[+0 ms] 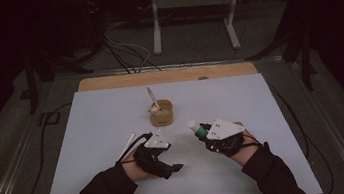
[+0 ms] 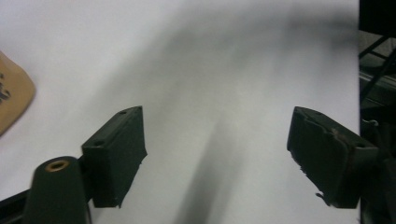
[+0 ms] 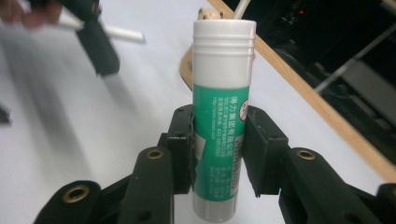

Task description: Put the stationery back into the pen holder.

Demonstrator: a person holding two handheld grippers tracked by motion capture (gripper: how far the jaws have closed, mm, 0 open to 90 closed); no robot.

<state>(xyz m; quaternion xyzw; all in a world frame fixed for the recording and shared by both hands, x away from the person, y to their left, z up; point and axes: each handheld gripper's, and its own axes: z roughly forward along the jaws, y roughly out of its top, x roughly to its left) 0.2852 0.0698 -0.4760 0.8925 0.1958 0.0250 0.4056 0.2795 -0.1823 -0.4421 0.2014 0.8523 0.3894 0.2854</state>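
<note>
Now the white table [image 1: 99,137] fills the middle of the high view, with the small wooden cup [image 1: 161,113] at its centre and a pen [image 1: 152,99] leaning out of it. Below the cup, your right gripper [image 1: 200,130] is clamped on the glue stick [image 3: 221,140], cap end towards the cup. Your left gripper [image 2: 215,154], lower left of centre, has its jaws spread with nothing between them. You look to be carrying the stick to the cup; next, stand it over the rim beside the pen, then release.
</note>
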